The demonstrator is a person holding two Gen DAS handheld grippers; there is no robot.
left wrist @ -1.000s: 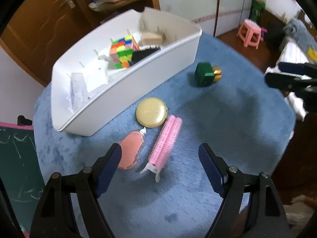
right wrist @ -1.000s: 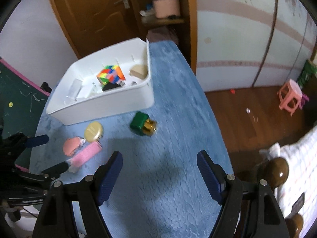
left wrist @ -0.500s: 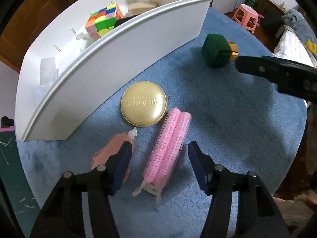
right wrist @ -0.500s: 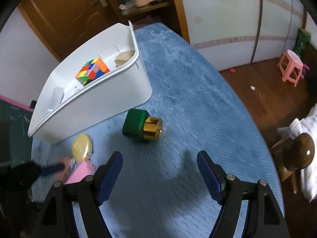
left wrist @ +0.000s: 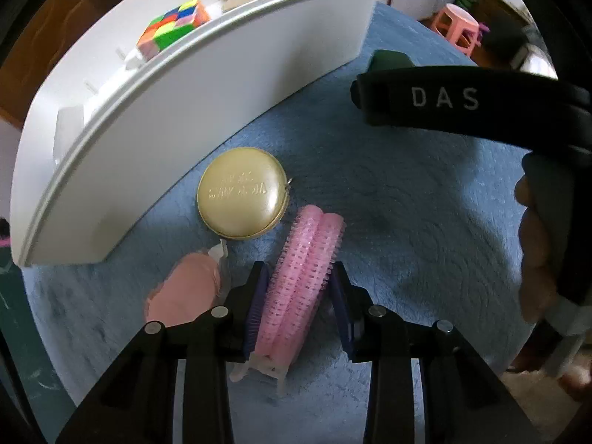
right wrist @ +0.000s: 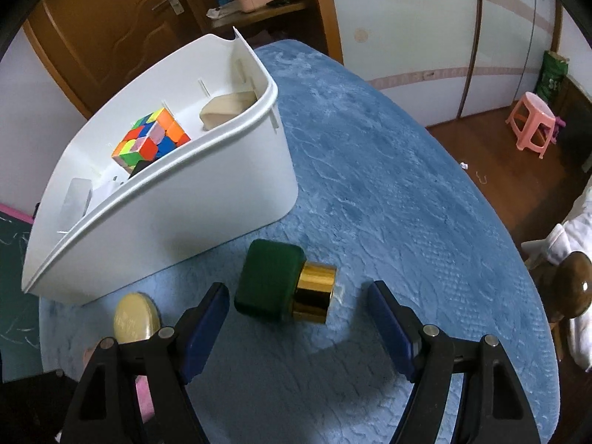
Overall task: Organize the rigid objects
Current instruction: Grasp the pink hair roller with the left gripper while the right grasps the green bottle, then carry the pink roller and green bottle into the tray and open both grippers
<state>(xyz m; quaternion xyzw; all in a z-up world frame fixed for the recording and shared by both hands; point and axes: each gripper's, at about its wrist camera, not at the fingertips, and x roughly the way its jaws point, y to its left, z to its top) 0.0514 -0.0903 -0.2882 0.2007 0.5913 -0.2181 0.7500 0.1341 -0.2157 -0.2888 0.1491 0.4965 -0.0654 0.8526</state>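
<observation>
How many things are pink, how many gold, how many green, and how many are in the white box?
Pink: 2, hair roller and oval case
Gold: 1, round tin
Green: 1, gold-capped bottle
In white box: at least 3, cube, beige piece, clear piece
Total: 7

"DAS" in white on black right gripper (left wrist: 462, 107); gold case (left wrist: 241, 192) embossing illegible.

Left gripper (left wrist: 298, 298): pointed steeply down, jaws just closed in, blue pads against both sides of the pink hair roller (left wrist: 301, 277). Right gripper (right wrist: 298, 320): jaws apart, angled down; seen beyond the roller, carried by a hand (left wrist: 536, 259).
</observation>
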